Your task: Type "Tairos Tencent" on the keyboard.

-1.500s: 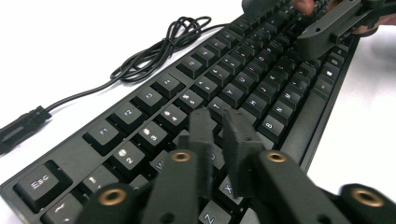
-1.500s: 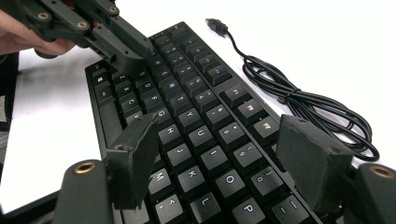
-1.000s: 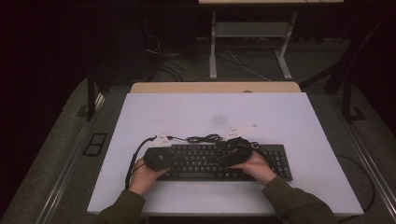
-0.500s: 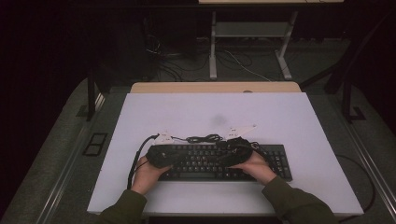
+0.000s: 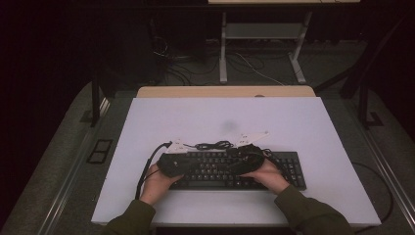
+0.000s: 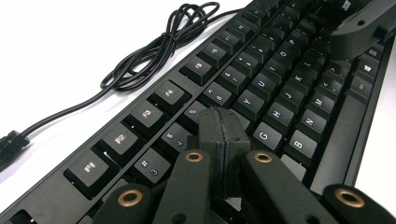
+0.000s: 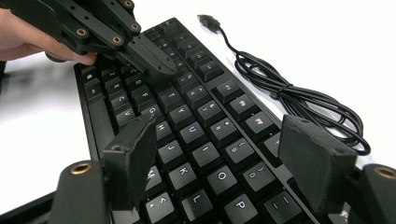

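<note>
Black plastic keys fill most of what lies under both hands: a full-size keyboard (image 5: 235, 169) lies flat on the white bench (image 5: 293, 127), set toward the person's edge of it and lengthwise across. Its thin black cable (image 6: 154, 51) lies on the bench just beyond the keyboard's far edge, gathered in a loose tied coil, with the plug end (image 7: 208, 21) lying free on the white top off the keyboard's left end. The left gripper (image 6: 224, 135) sits over the left half of the keyboard, its two jaws pressed flat together with nothing between them, and the joined tip points down at the letter keys close to the G and H keys; whether it actually touches a key I cannot tell. In the right gripper view the same closed tip (image 7: 156, 63) shows low over the upper letter rows near the keyboard's left end, with the person's left hand (image 7: 28, 37) behind it. The right gripper (image 7: 219, 154) hovers over the right part of the letter block, its jaws standing wide apart and holding nothing, with the keys J, K, L, O and P lying in the gap beneath them. In the high view the right hand (image 5: 266, 174) rests over the keyboard's middle to right part and the left hand (image 5: 156, 181) at its left end, near its front edge.
</note>
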A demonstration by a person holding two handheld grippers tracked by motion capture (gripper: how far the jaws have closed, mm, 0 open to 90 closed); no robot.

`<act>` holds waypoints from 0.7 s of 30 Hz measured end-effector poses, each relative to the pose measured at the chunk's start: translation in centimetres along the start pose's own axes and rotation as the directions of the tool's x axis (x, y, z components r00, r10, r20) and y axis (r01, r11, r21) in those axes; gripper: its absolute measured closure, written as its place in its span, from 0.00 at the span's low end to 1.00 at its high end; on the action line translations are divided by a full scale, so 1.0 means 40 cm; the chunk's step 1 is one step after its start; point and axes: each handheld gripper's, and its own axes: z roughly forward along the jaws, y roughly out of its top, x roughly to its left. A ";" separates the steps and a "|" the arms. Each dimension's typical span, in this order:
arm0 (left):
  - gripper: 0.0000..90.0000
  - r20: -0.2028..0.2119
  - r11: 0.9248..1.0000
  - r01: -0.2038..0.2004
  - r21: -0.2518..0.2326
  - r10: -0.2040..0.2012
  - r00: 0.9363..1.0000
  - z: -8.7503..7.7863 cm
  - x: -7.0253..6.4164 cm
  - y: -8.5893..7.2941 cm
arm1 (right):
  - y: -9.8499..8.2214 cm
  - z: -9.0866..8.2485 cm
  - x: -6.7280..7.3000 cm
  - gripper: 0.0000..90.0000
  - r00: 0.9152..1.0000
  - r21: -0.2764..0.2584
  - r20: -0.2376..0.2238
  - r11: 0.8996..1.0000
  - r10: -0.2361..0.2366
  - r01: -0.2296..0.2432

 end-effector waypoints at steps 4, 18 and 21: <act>0.99 0.001 1.000 -0.003 -0.005 0.003 1.000 -0.004 0.001 0.001 | 0.001 -0.002 0.000 0.31 1.000 -0.010 -0.002 1.000 0.001 -0.001; 0.96 0.016 0.998 0.024 -0.053 -0.023 1.000 -0.020 0.004 0.002 | 0.002 -0.007 0.000 0.31 1.000 -0.020 -0.004 1.000 0.010 -0.010; 0.93 0.013 0.998 0.023 -0.060 -0.022 1.000 -0.025 0.003 0.002 | 0.002 -0.009 0.000 0.31 1.000 -0.024 -0.004 1.000 0.005 -0.005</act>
